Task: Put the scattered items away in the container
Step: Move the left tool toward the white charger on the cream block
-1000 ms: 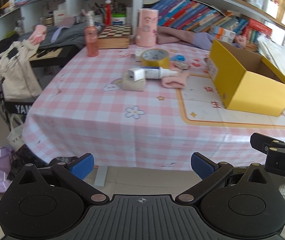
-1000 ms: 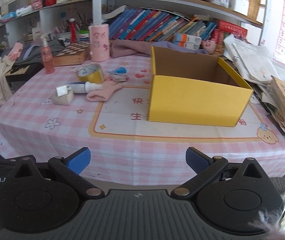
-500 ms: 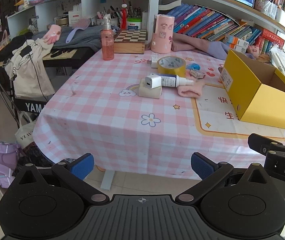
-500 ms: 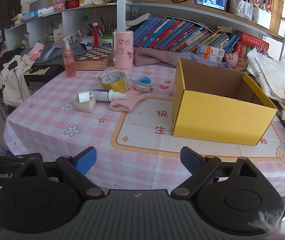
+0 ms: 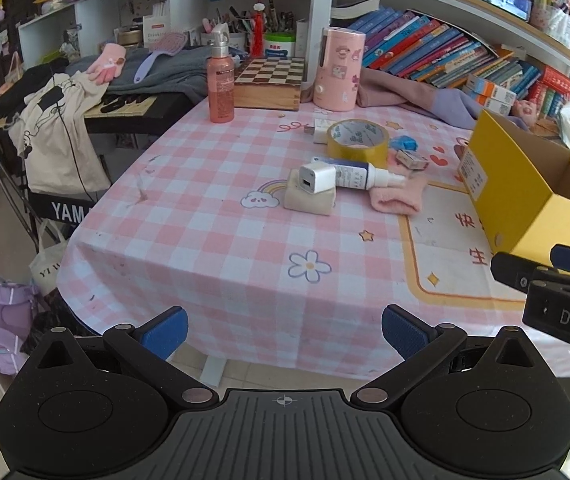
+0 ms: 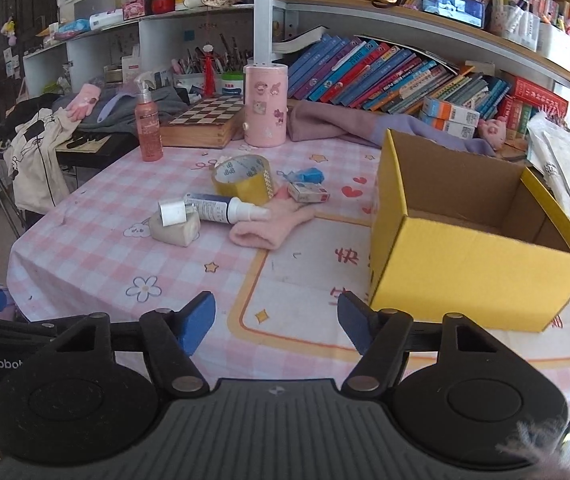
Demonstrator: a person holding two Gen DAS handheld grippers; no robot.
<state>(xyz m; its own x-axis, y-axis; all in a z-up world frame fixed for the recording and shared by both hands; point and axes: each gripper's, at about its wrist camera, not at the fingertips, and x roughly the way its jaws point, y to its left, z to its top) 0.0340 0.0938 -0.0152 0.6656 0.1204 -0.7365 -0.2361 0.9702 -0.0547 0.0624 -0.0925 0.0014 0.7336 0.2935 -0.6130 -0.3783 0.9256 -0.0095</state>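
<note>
On the worktop (image 6: 85, 248), a soft pink sock (image 6: 269, 228) lies near the yellow box (image 6: 473, 276). It looks light and floppy, so pinch its thick middle. The right hand-held gripper (image 6: 276, 322) is closing on nothing. The left hand-held gripper (image 5: 284, 330) is wide open, empty.

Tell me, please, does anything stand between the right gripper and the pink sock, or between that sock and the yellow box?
Nothing visible does. Only bare tablecloth lies between the right gripper, jaws closing on nothing, and the pink sock. The spray bottle rests its nozzle on the sock's far edge. The stretch to the yellow box is open.
</note>
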